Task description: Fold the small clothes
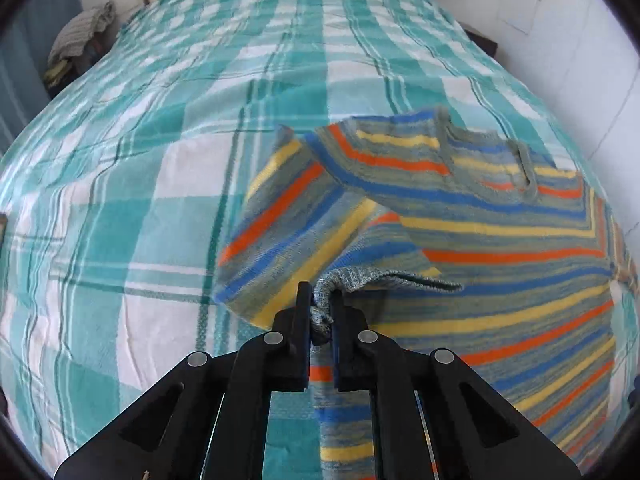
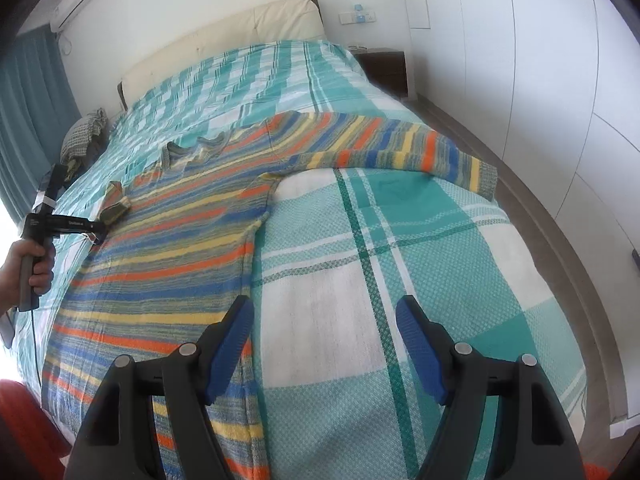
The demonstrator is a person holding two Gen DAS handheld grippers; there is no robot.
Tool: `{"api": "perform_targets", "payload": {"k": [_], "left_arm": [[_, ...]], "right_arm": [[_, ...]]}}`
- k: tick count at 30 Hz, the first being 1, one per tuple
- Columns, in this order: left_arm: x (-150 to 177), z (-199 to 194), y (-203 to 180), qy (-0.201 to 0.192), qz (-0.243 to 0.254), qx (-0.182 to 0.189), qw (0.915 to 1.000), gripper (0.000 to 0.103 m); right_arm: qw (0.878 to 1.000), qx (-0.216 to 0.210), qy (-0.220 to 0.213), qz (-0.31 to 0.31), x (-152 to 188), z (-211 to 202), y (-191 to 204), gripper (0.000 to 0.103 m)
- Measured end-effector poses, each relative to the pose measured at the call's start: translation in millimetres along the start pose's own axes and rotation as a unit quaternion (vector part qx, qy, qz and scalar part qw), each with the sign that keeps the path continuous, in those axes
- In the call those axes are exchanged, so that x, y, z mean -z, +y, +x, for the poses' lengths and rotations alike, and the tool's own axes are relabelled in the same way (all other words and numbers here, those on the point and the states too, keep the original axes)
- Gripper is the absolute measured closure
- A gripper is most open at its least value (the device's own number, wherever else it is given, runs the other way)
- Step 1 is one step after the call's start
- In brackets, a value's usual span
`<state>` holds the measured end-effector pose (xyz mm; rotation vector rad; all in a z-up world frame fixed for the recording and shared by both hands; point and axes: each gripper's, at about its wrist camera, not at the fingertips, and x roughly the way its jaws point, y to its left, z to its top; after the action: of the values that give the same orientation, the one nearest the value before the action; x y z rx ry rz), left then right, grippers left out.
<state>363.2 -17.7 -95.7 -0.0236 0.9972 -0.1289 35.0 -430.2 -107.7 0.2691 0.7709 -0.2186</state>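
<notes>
- Step in hand, as I judge it: first sleeve fold; you've got the left sleeve cuff (image 1: 324, 312) pinched in your left gripper (image 1: 320, 312), jaws pressed tight on the knit, sleeve lifted and doubled toward the body
- Striped sweater (image 2: 160, 248) lies flat on the checked bedspread (image 2: 360, 280), hem at the near edge of the bed, collar (image 2: 192, 152) toward the headboard end
- Your right gripper (image 2: 324, 344) hangs above the bedspread, jaws spread wide, holding nothing; sweater's side edge sits just beside its left finger
- Right sleeve (image 2: 400, 152) is stretched out toward the bed's right edge, well apart from the right jaws
- Next move likely calls for laying the held sleeve across the chest and letting go, then reaching for the far cuff (image 2: 486, 178)
</notes>
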Motion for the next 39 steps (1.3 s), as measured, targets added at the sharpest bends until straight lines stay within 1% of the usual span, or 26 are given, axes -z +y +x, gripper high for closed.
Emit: {"api": "perform_targets", "payload": {"k": [1, 2, 4, 5, 6, 7, 9, 13, 20, 23, 25, 26, 27, 28, 29, 30, 31, 32, 33, 35, 37, 38, 39], "left_arm": [[-6, -8, 28, -0.010, -0.053, -0.009, 0.9985, 0.097], [-10, -13, 58, -0.015, -0.106, -0.030, 0.9938, 0.097], [-10, -12, 116, -0.010, -0.190, -0.087, 0.9779, 0.098], [-6, -7, 140, 0.001, -0.219, -0.115, 0.9689, 0.098], [-1, -1, 157, 0.013, -0.239, -0.133, 0.9618, 0.098], [5, 4, 170, 0.023, -0.252, -0.146, 0.9565, 0.098], [15, 14, 181, 0.036, -0.259, -0.153, 0.9531, 0.098], [20, 22, 182, 0.044, -0.248, -0.164, 0.9537, 0.099], [22, 40, 186, 0.064, -0.242, -0.189, 0.9496, 0.099], [23, 46, 185, 0.066, -0.232, -0.201, 0.9495, 0.099], [24, 49, 185, 0.068, -0.227, -0.202, 0.9501, 0.098], [24, 49, 185, 0.066, -0.227, -0.201, 0.9506, 0.096], [26, 46, 187, 0.059, -0.232, -0.200, 0.9501, 0.091], [28, 40, 191, 0.053, -0.241, -0.187, 0.9508, 0.091], [32, 34, 195, 0.050, -0.252, -0.175, 0.9505, 0.084], [36, 25, 198, 0.052, -0.262, -0.171, 0.9485, 0.071], [42, 14, 198, 0.053, -0.266, -0.172, 0.9470, 0.064], [48, 2, 195, 0.049, -0.262, -0.172, 0.9484, 0.057], [56, -11, 187, 0.043, -0.249, -0.164, 0.9536, 0.057], [77, -40, 161, 0.032, -0.200, -0.137, 0.9696, 0.055], [105, -64, 127, 0.019, -0.146, -0.106, 0.9835, 0.042], [122, -74, 108, 0.013, -0.119, -0.086, 0.9891, 0.031], [138, -80, 90, 0.008, -0.097, -0.069, 0.9929, 0.023]], "right_arm": [[1.000, 0.004, 0.002, 0.002, 0, 2, -1, 0.030], [1.000, 0.005, 0.007, 0.008, 0, 5, -4, 0.030], [1.000, 0.003, 0.021, 0.023, 3, 12, -9, 0.030], [0.999, 0.002, 0.027, 0.028, 5, 15, -11, 0.030], [0.999, 0.002, 0.032, 0.030, 6, 17, -12, 0.030], [0.999, 0.003, 0.034, 0.029, 6, 19, -12, 0.030], [0.999, 0.007, 0.035, 0.024, 6, 20, -10, 0.030], [0.999, 0.017, 0.040, 0.013, 8, 24, -7, 0.030], [0.998, 0.033, 0.051, -0.003, 12, 31, -3, 0.030], [0.998, 0.036, 0.054, -0.006, 13, 32, -3, 0.030], [0.998, 0.037, 0.056, -0.006, 13, 34, -3, 0.029], [0.998, 0.038, 0.058, -0.008, 14, 35, -3, 0.029], [0.997, 0.039, 0.058, -0.011, 14, 36, -3, 0.028], [0.997, 0.041, 0.058, -0.015, 15, 36, -2, 0.026], [0.997, 0.042, 0.058, -0.019, 15, 36, -1, 0.025], [0.997, 0.043, 0.059, -0.021, 14, 36, -1, 0.025], [0.997, 0.045, 0.060, -0.019, 13, 34, -1, 0.025], [0.997, 0.055, 0.060, -0.016, 12, 30, -2, 0.025], [0.996, 0.066, 0.057, -0.012, 10, 23, -3, 0.025], [0.997, 0.064, 0.042, -0.018, 5, 5, 2, 0.025], [0.998, 0.042, 0.032, -0.039, 2, -11, 19, 0.025], [0.998, 0.019, 0.034, -0.049, 2, -16, 31, 0.025], [0.997, -0.011, 0.043, -0.059, 4, -19, 44, 0.025]]}}
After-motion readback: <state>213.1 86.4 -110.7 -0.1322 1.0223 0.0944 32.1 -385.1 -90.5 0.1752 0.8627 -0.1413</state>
